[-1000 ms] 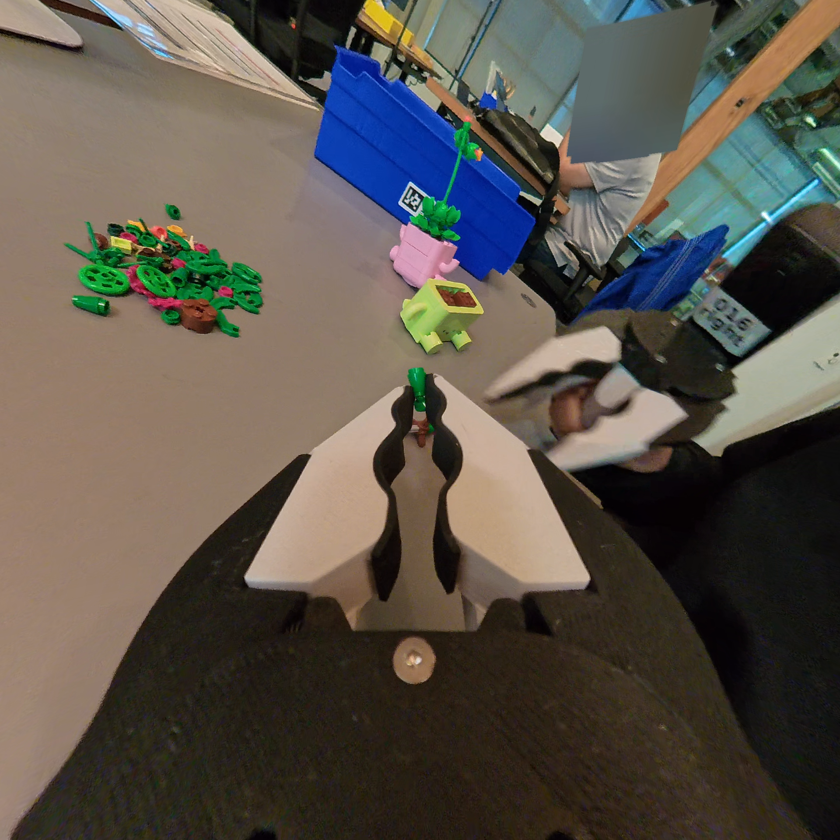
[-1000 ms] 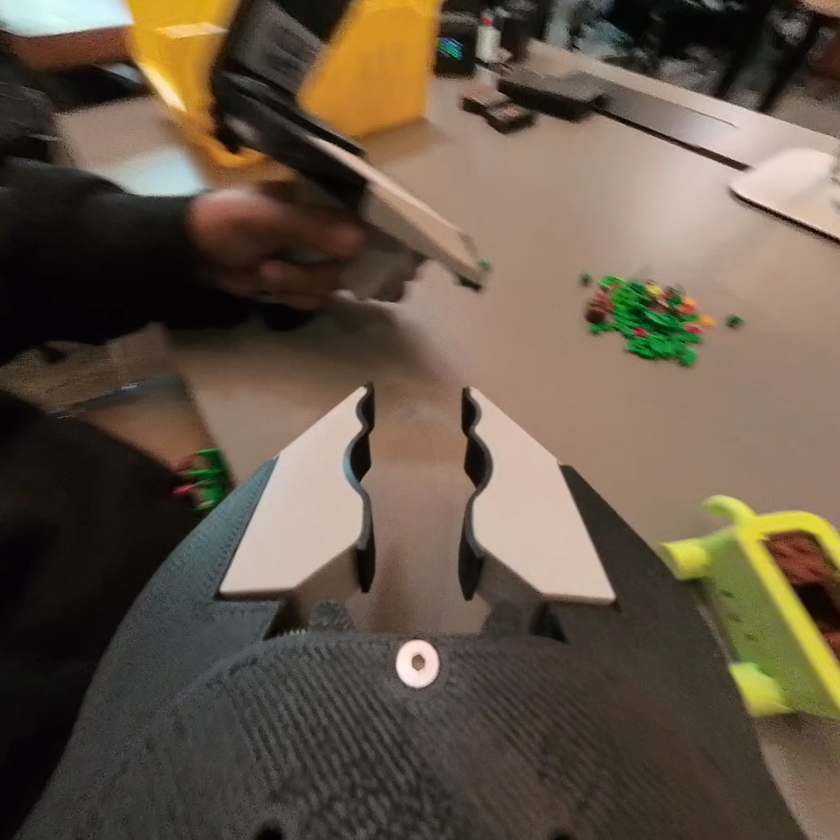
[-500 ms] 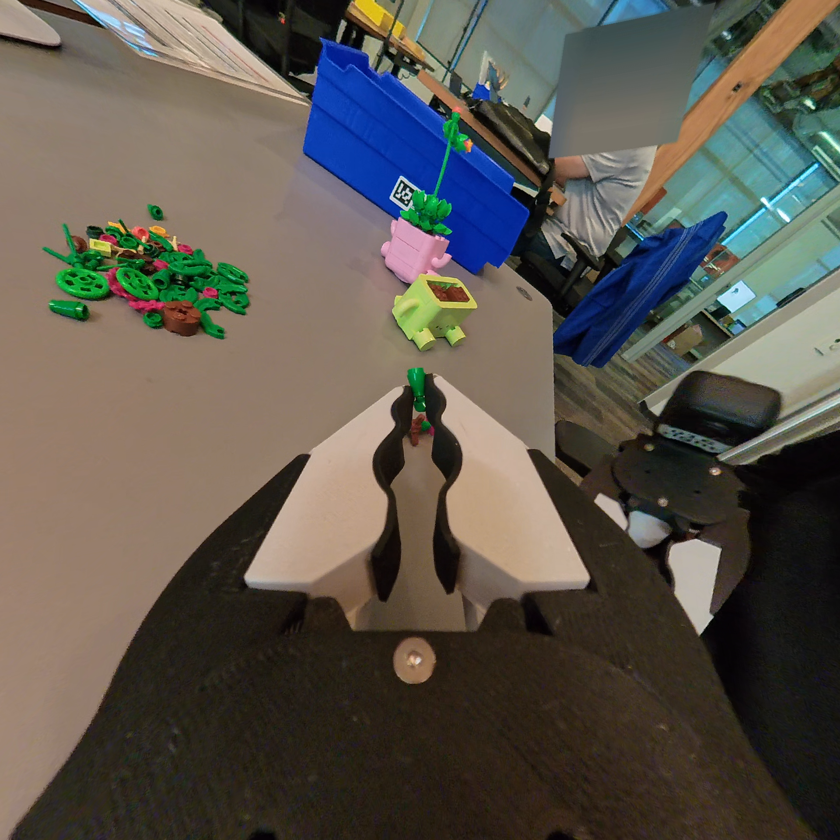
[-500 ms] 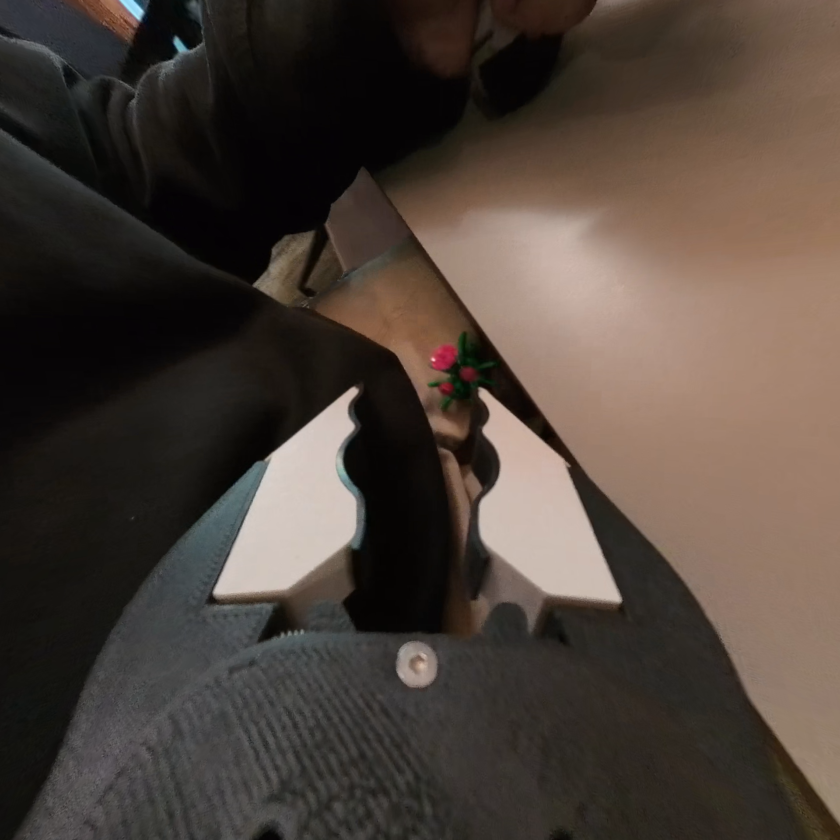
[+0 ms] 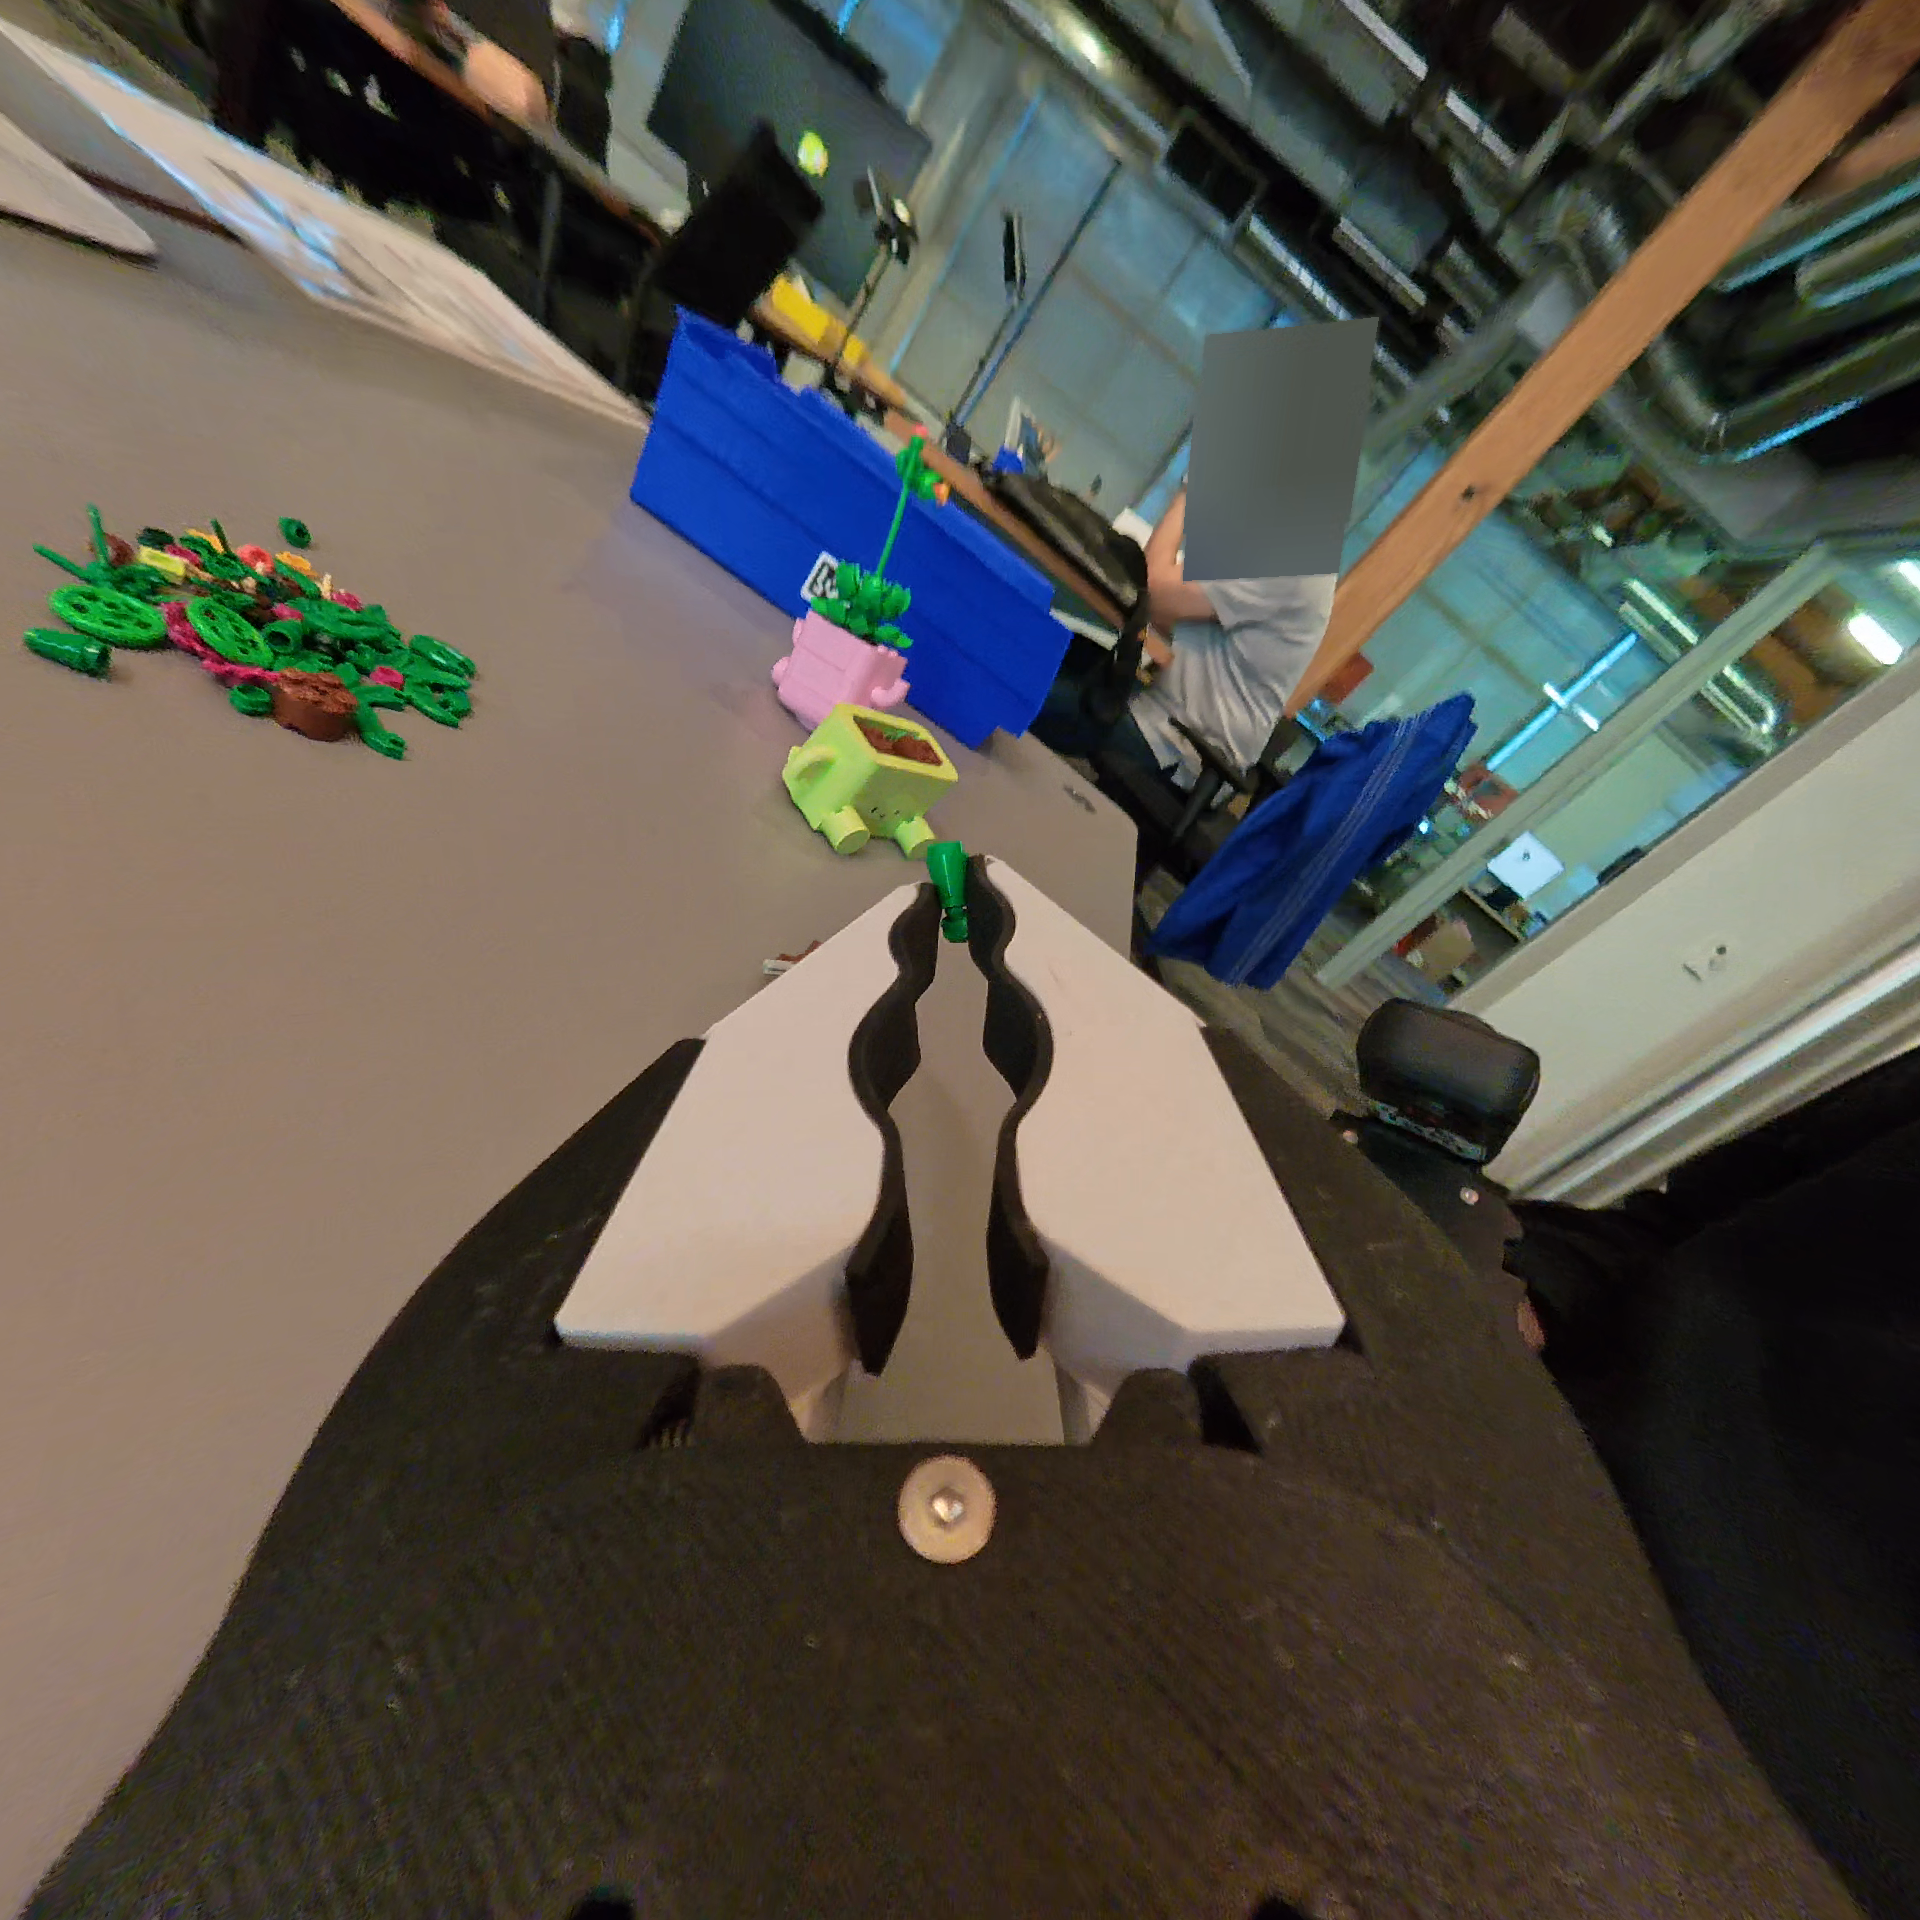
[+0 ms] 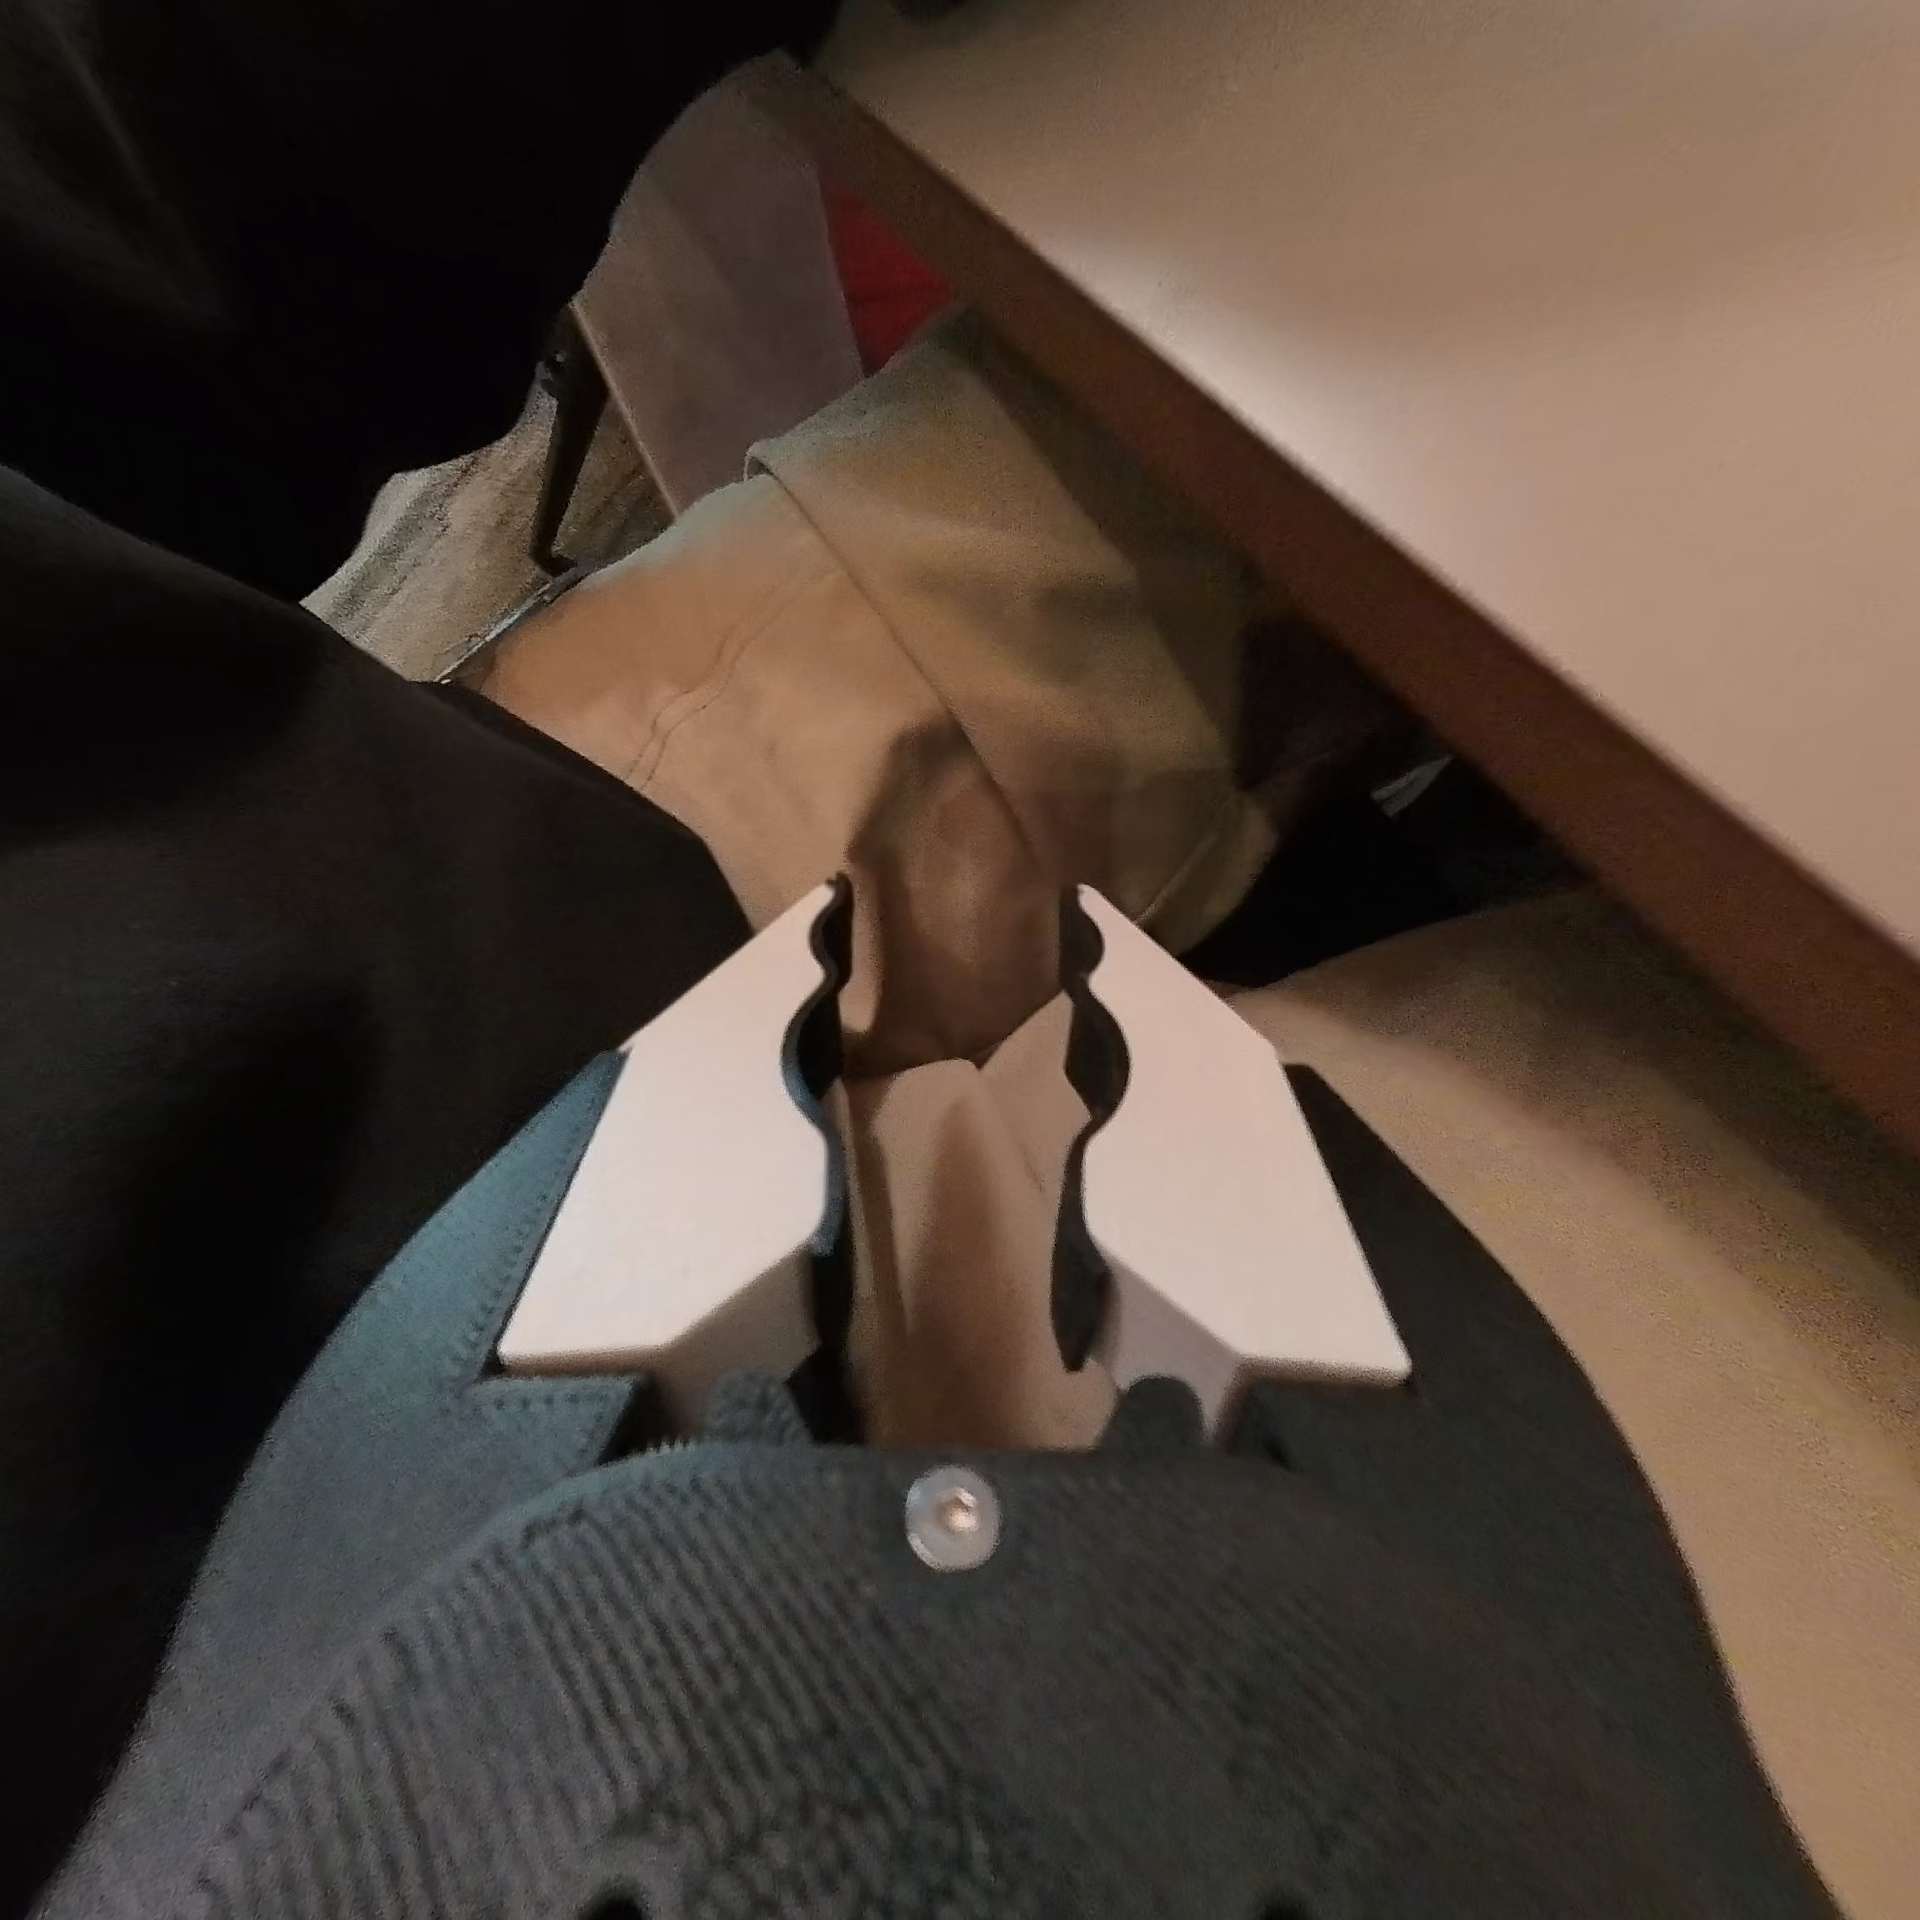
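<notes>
My left gripper (image 5: pixel 951 899) is shut on a small green stem piece (image 5: pixel 945 878) and holds it just above the grey table (image 5: pixel 364 987). Ahead of it a lime-green toy pot (image 5: pixel 873 774) lies on its side. Behind that, a pink toy pot (image 5: pixel 836 675) stands upright with a green plant and a tall stem. My right gripper (image 6: pixel 956 925) is open, below the table's brown edge (image 6: pixel 1351 582), over a person's lap. A fold of tan trousers (image 6: pixel 935 665) shows between its fingers. No toy piece shows there.
A pile of loose green, pink and brown toy pieces (image 5: pixel 249 634) lies at the left of the table. A blue bin (image 5: pixel 831 520) stands behind the pots. A seated person (image 5: pixel 1236 665) and a blue jacket (image 5: pixel 1320 831) are beyond the table's far edge. A black sleeve (image 6: pixel 260 831) fills the right wrist view's left. The tips of one gripper are about 20 cm away from the tips of the other. My right tips are about 25 cm from the lime-green toy pot (image 5: pixel 873 774), my left tips only 20 cm.
My right gripper dropped from above the table to below its edge, over the lap. The small pink-flowered piece seen there half a second ago is gone from view. My left gripper kept its grip.
</notes>
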Tool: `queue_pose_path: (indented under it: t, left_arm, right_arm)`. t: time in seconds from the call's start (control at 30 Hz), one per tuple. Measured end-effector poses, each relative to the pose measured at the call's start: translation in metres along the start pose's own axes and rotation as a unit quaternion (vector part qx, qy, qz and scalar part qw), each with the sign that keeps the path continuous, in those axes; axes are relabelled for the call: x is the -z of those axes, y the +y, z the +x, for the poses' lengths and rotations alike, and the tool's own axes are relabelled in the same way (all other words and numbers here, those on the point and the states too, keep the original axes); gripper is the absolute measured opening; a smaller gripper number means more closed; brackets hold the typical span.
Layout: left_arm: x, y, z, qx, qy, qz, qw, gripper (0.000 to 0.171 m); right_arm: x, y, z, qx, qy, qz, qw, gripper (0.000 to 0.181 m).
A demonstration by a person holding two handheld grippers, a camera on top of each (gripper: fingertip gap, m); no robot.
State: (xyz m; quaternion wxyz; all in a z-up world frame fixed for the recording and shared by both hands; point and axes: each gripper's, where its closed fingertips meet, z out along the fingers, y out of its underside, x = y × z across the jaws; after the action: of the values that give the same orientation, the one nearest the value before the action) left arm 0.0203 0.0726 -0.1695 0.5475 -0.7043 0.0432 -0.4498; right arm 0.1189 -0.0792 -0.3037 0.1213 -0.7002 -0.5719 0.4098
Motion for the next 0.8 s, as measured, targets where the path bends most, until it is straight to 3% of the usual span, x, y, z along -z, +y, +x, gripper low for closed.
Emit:
queue_pose_path:
  t: [0.2,0.5,0.8]
  left_arm:
    - [0.034,-0.009,0.025,-0.032,-0.028,0.075,0.996,0.002]
    - [0.082,0.002,0.059,-0.058,-0.071,0.132,0.987,0.002]
    - [0.122,0.026,0.086,-0.091,-0.119,0.155,0.976,0.003]
  right_arm:
    - [0.007,0.026,-0.013,0.005,0.019,-0.01,1.0,0.038]
    - [0.017,0.054,-0.018,0.042,0.077,-0.02,0.996,0.034]
    - [0.024,0.06,-0.023,0.194,0.194,-0.019,0.962,0.029]
